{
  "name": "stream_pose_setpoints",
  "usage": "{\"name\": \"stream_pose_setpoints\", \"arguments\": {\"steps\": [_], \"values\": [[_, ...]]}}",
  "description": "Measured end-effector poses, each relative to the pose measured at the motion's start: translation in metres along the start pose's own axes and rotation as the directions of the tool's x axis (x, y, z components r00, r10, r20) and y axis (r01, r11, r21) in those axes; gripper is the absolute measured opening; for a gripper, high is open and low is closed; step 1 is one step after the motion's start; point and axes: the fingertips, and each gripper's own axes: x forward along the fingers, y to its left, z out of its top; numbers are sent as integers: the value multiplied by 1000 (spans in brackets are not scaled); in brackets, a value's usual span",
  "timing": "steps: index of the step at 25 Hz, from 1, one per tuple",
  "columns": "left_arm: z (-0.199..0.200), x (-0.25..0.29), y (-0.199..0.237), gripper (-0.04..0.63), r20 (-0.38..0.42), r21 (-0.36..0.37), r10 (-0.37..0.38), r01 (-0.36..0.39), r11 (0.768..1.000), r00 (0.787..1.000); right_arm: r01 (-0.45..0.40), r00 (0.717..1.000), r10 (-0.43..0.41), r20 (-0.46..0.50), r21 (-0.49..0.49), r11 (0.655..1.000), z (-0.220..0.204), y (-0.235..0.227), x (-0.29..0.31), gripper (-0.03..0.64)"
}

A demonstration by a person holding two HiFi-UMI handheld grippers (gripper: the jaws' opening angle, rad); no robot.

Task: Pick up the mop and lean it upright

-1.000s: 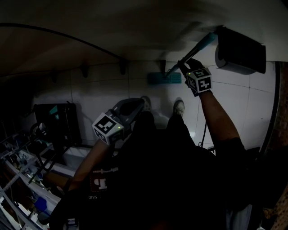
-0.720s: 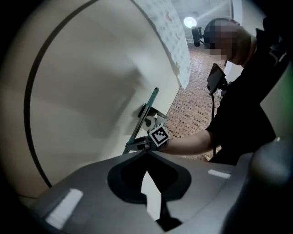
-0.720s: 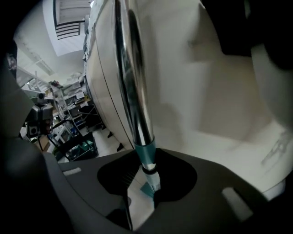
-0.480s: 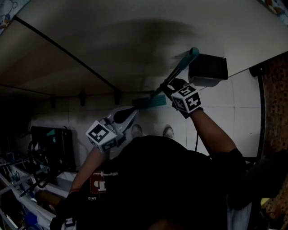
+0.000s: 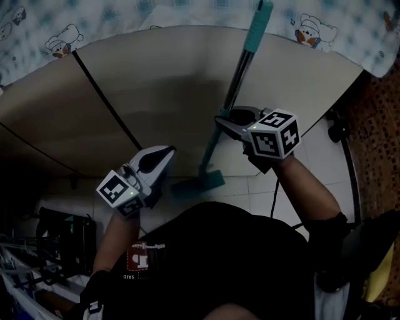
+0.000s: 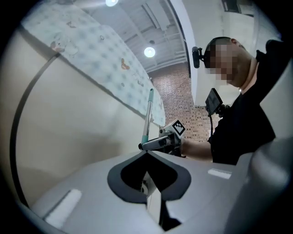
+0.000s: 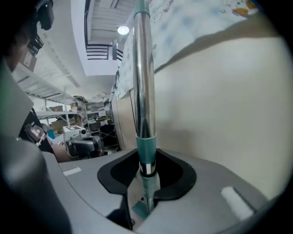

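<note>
The mop point(image 5: 236, 72) is standing nearly upright close to a beige wall panel point(image 5: 156, 87). Its pole is running from the 12 o'clock edge of the head view down to a flat, rectangular teal head point(image 5: 200, 182) just past centre, at the foot of the wall. Whether the head is touching the floor, or the pole the wall, I cannot tell. The pole is showing a teal grip at the top, a shiny metal tube in the middle and a teal sleeve lower down.

The right claw point(image 5: 225, 117) is pinching the pole about halfway up. In the right gripper view the mop point(image 7: 143, 82) is passing straight through the dark pads of the right claw point(image 7: 146, 171), which are pressing on its teal collar. The left claw point(image 5: 161, 156) is hanging at 8 o'clock of the right one, clear of the mop. In the left gripper view the tips of the left claw point(image 6: 146, 155) are pressed together with nothing between them, and the mop point(image 6: 147, 114) is rising beyond at 12 o'clock.

The panel is looking smooth and matte, with a thin black line point(image 5: 106, 100) crossing it diagonally. Above it, a pale blue checked covering point(image 5: 94, 19) printed with little cartoon bears is filling the top edge. Glossy white floor tiles point(image 5: 312, 162) are lying at 3 o'clock of the mop head, with a thin black cable point(image 5: 273, 194) trailing over them. A black metal frame point(image 5: 62, 231) is standing at 8 o'clock, well apart. Nothing is sitting between the mop and the wall.
</note>
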Motion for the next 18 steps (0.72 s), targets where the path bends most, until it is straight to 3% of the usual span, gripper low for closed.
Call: {"name": "stream_pose_setpoints", "arguments": {"steps": [5,9,18], "values": [[44,-2,1,-6,-6,63,43,-42,997,999,-1,998,4,60,-40,999,69,16,-36,126],[69,-5,10,-6,28,49,85,-86,995,996,7,994,2,110,-81,997,108,22,-58,126],[96,-7,10,-5,79,9,36,-37,999,996,46,989,-26,146,-135,990,137,19,-73,126]]}}
